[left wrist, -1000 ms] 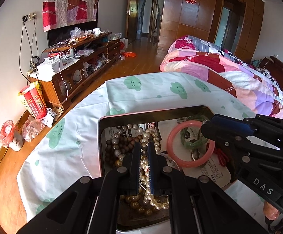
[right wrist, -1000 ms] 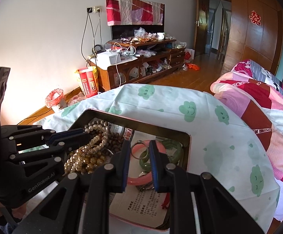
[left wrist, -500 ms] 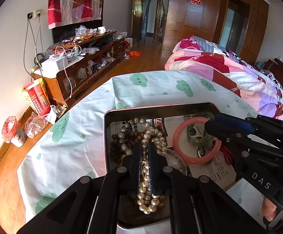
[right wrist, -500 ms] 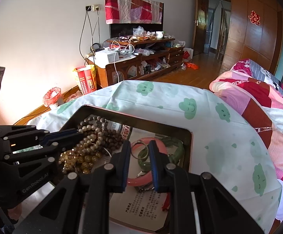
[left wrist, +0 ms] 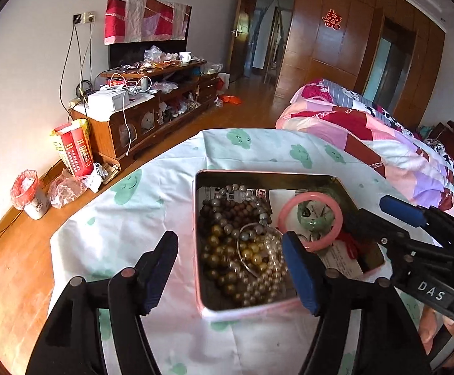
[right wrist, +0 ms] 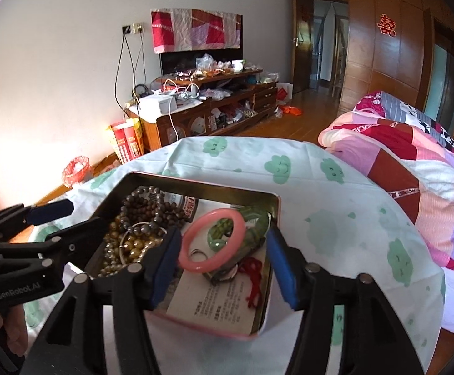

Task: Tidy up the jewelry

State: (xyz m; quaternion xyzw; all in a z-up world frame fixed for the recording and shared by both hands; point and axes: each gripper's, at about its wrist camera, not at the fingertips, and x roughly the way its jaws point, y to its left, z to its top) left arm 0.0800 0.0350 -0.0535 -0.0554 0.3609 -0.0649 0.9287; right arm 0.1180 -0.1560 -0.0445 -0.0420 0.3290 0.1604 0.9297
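On a table draped in a pale cloth with green cloud faces (left wrist: pixel 152 212), a pink-rimmed metal tin (left wrist: pixel 258 173) lay open with the jewelry inside. Its left half was heaped with bead strands (left wrist: pixel 236 250): dark brown wooden beads toward the far wall, gold and pearl-coloured ones nearer, with a thin silver hoop lying across them. In the right half a pink bangle (right wrist: pixel 212 240) rested tilted over a green jade bangle (right wrist: pixel 255 228), and both lay on a printed paper leaflet (right wrist: pixel 214 306) beside a red cord (right wrist: pixel 253 281); a small ring seemed to sit under the pink bangle, though it was hard to make out.

The left gripper (left wrist: pixel 230 268) hung over the tin's near left side, its jaws opening wide and gripping nothing, the bead heap below the gap. The right gripper (right wrist: pixel 224 265) hung over the bangles, its jaws likewise opening, the pink bangle between the blue pads (right wrist: pixel 281 268) but not pressed by either.
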